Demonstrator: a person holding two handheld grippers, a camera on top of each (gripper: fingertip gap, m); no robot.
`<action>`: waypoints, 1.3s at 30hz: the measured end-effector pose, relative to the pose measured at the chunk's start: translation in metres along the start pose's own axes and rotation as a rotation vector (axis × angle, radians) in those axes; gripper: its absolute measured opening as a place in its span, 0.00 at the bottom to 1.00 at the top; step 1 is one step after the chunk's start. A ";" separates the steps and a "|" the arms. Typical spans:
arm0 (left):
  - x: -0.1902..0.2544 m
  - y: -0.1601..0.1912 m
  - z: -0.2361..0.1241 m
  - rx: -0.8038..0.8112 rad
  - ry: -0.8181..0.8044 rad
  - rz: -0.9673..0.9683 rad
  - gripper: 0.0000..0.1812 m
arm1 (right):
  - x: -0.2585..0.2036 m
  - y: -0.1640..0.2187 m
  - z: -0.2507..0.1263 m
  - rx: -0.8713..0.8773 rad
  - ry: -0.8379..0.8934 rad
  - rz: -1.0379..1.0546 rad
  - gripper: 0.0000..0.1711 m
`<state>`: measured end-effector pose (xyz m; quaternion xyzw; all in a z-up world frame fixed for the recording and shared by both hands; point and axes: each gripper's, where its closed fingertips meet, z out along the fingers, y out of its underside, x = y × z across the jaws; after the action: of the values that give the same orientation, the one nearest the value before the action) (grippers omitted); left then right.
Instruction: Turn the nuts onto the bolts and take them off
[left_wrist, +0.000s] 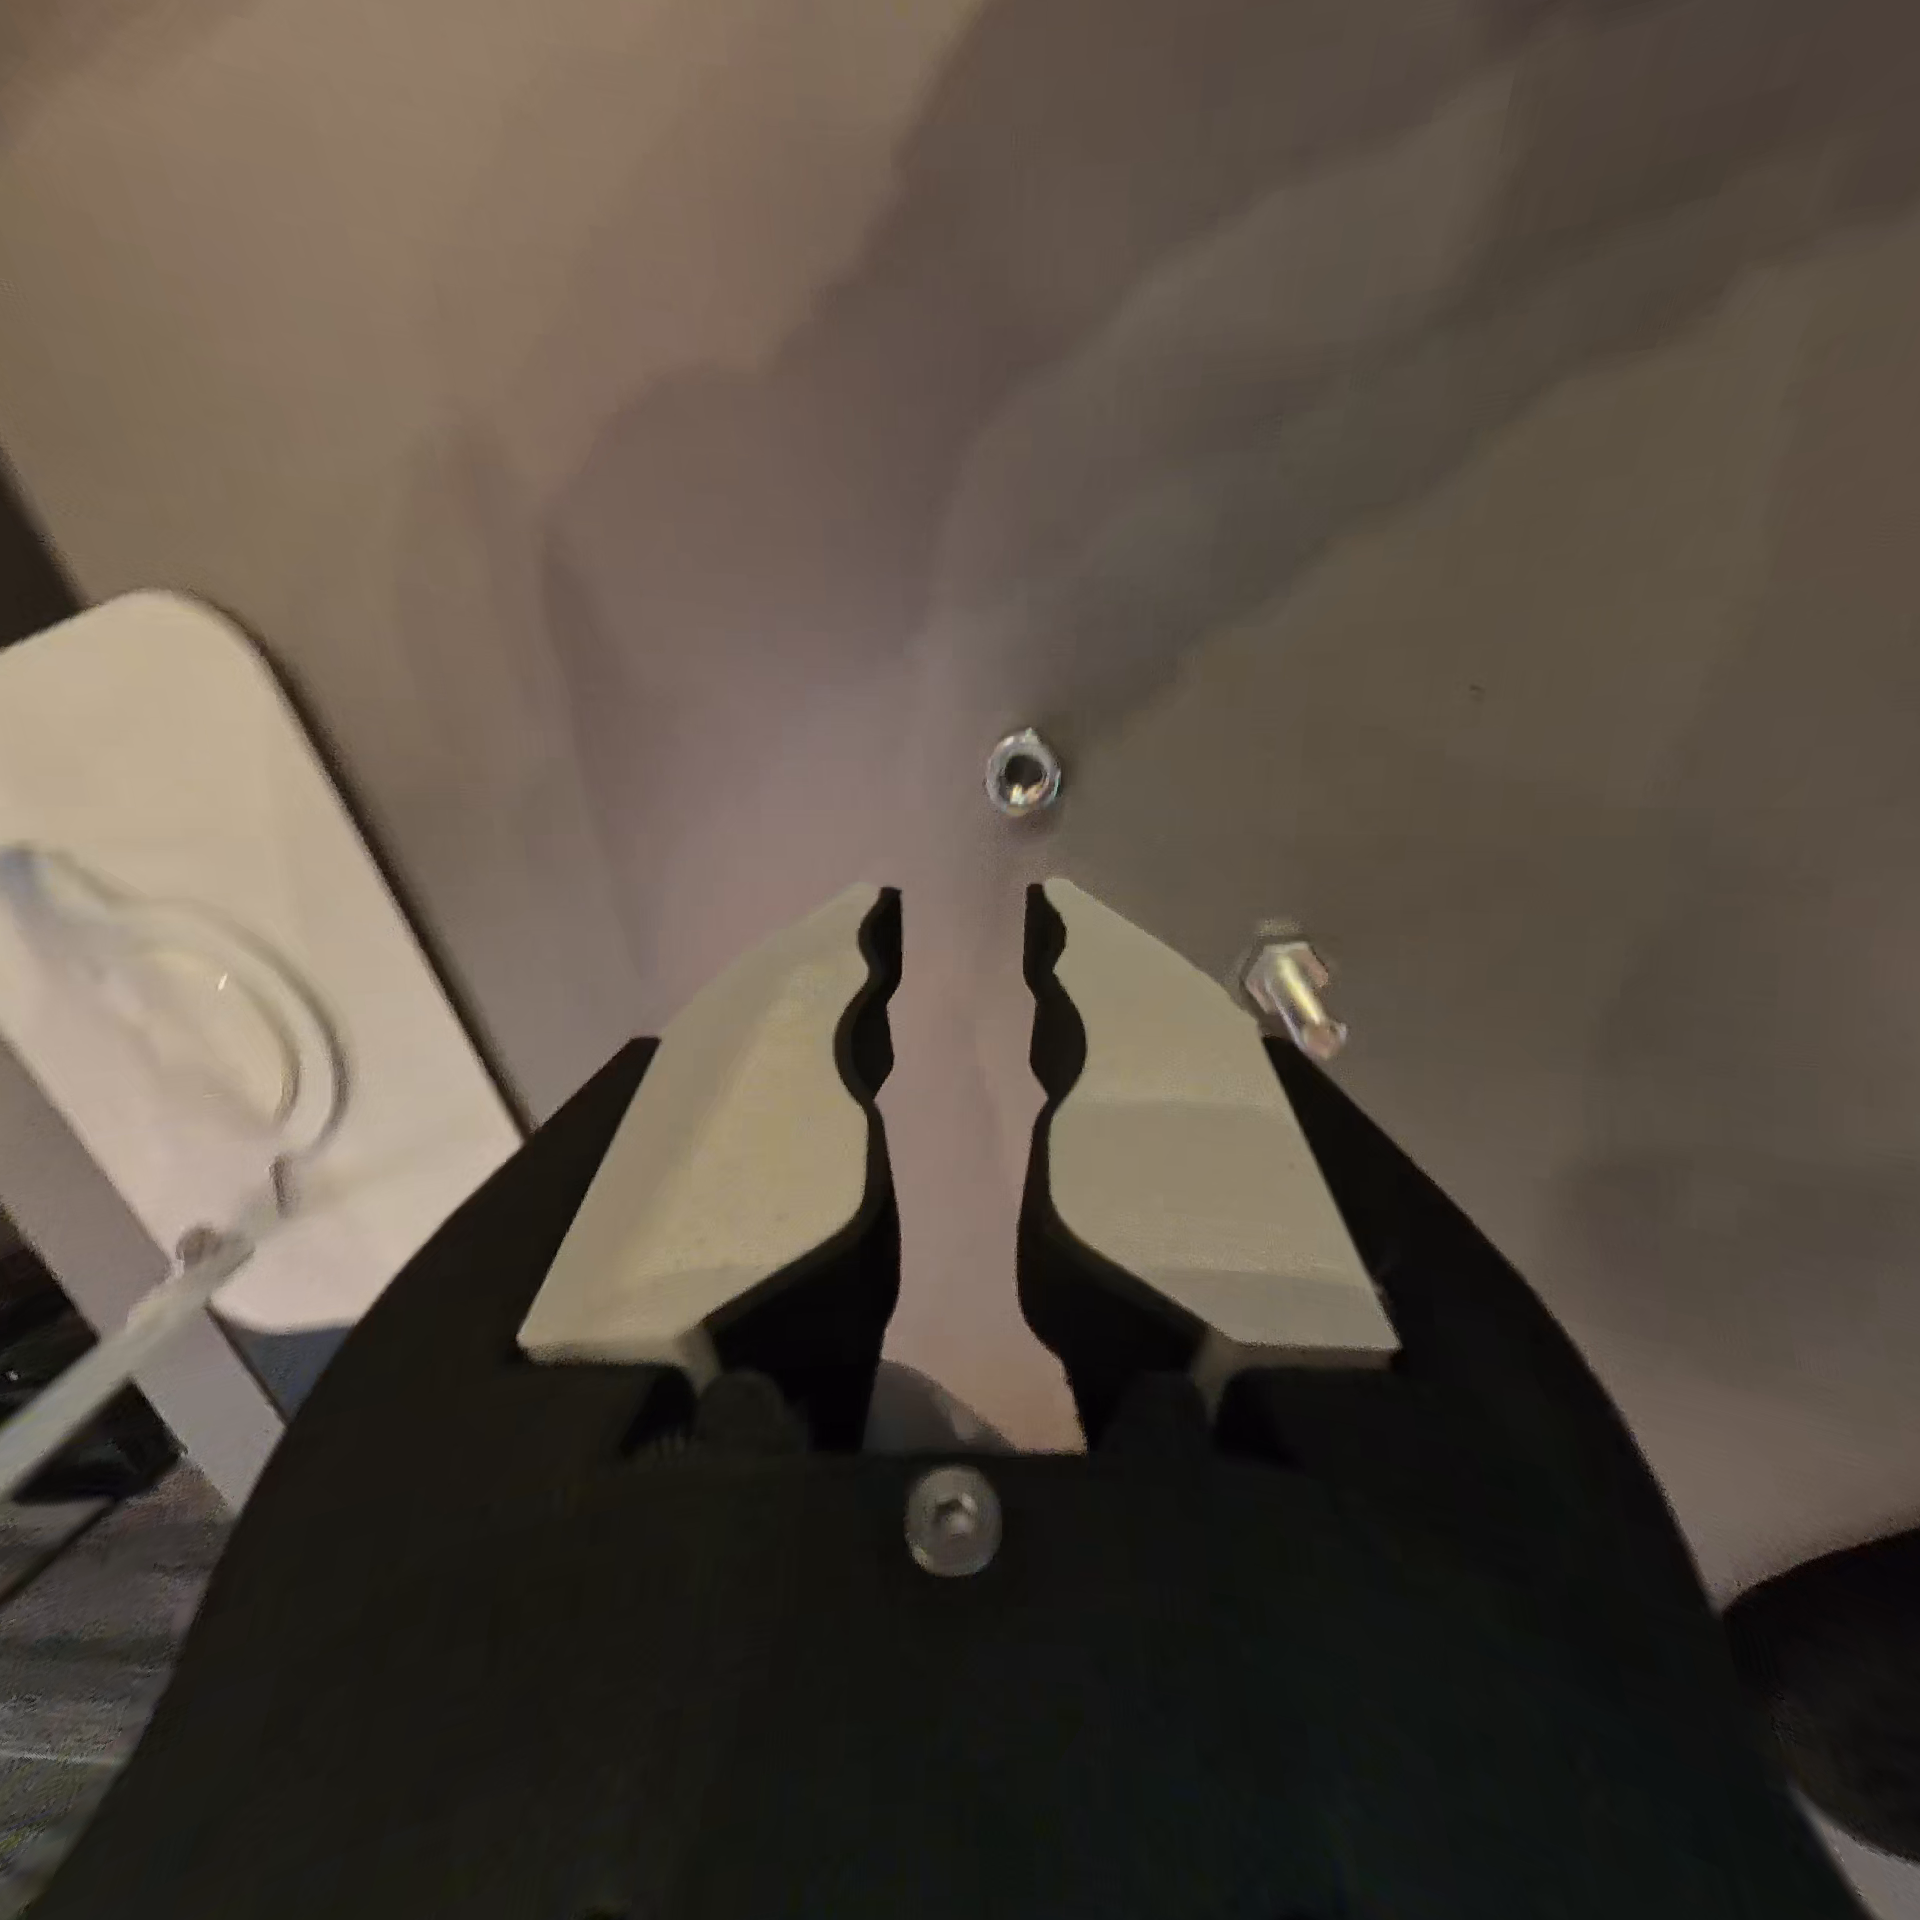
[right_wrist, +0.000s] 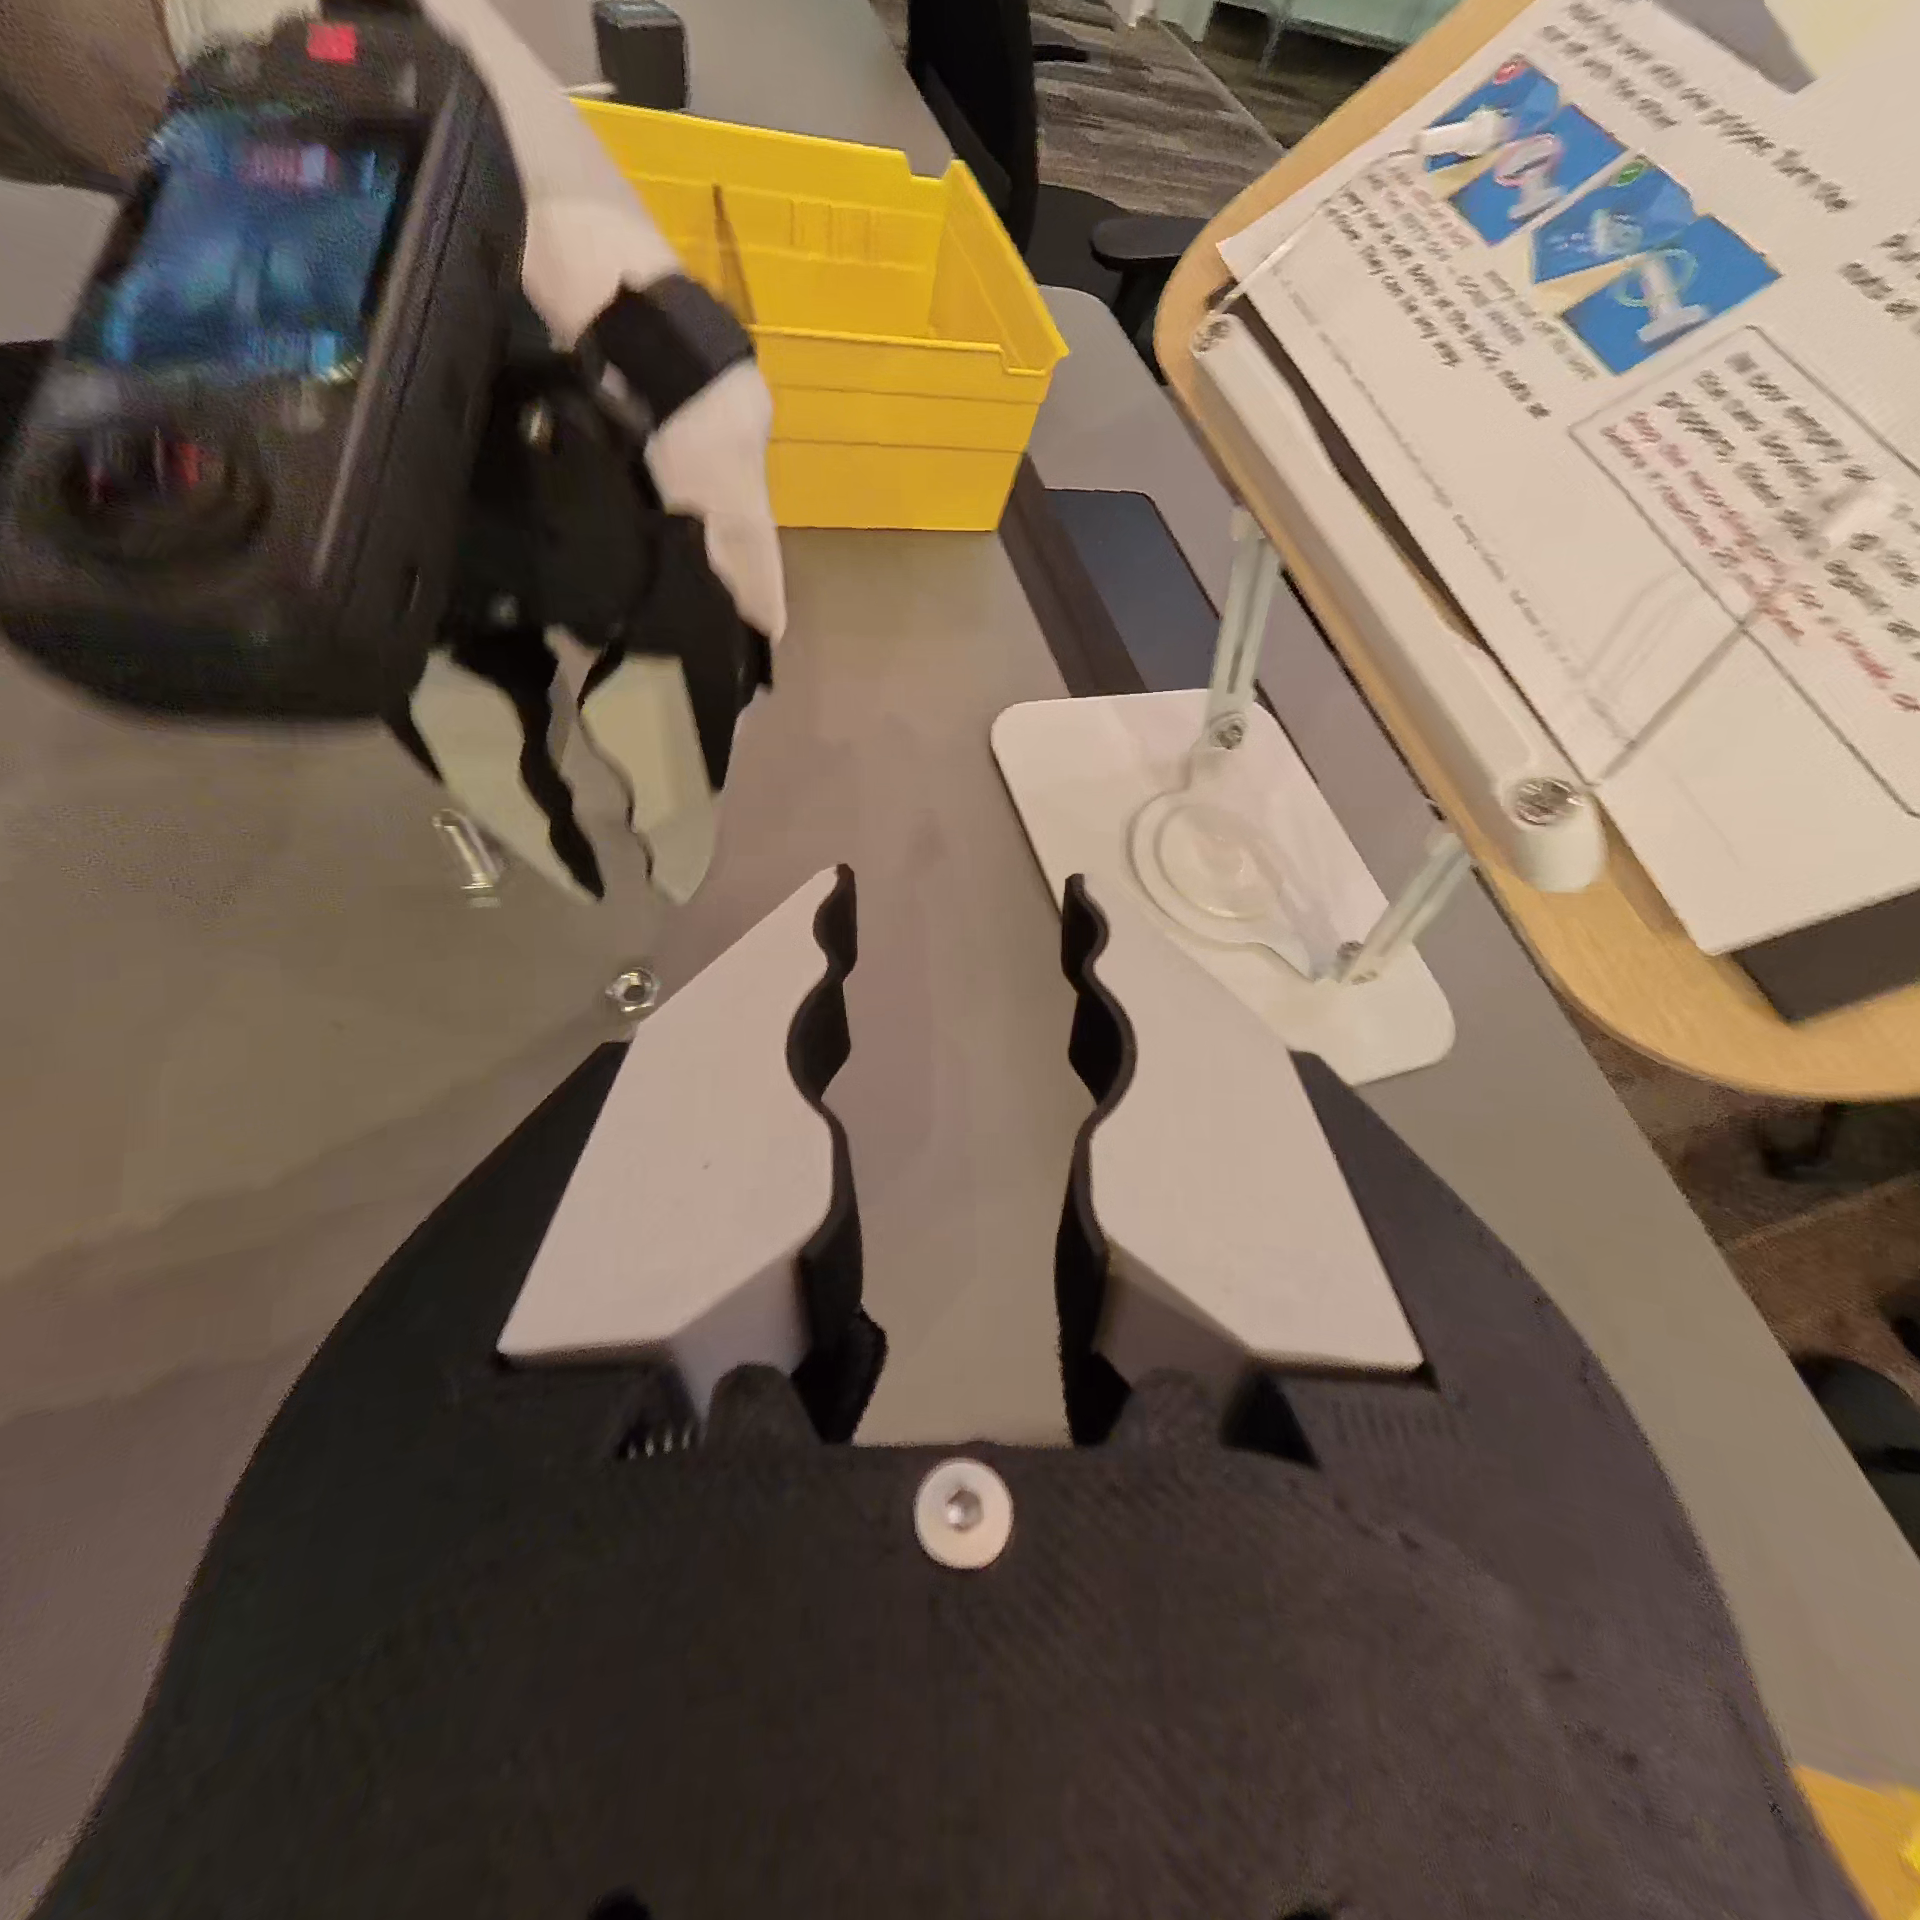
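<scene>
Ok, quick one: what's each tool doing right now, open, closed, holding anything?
Left tool: open, empty, above the loose nut and beside the bolt.
Right tool: open, empty, over the grey table.

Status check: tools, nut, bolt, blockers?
Left tool open, empty, just short of nut. Right tool open, empty. Bolt loose on table, nut off. Nothing blocking.

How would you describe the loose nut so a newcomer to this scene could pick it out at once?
Start at the grey table between the yellow bin and the white stand base. The nut lies flat just beyond the left gripper tips. Unlike the bolt lying nearby, it is a small ring with a hole.
</scene>
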<state>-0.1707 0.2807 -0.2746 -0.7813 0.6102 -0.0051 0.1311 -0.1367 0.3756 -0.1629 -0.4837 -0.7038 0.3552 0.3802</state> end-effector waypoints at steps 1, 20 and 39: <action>-0.002 0.005 -0.010 0.024 -0.033 -0.036 0.13 | -0.006 -0.001 0.005 -0.001 -0.031 -0.007 0.21; 0.043 0.070 -0.070 0.580 -0.424 -0.594 0.12 | -0.177 0.044 0.126 -0.274 -0.724 -0.218 0.16; 0.043 0.068 -0.051 0.693 -0.500 -0.707 0.20 | -0.149 0.033 0.120 -0.175 -0.635 -0.185 0.04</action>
<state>-0.2328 0.2142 -0.2458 -0.8271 0.2239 -0.0637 0.5115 -0.1927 0.2274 -0.2748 -0.3139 -0.8557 0.3904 0.1299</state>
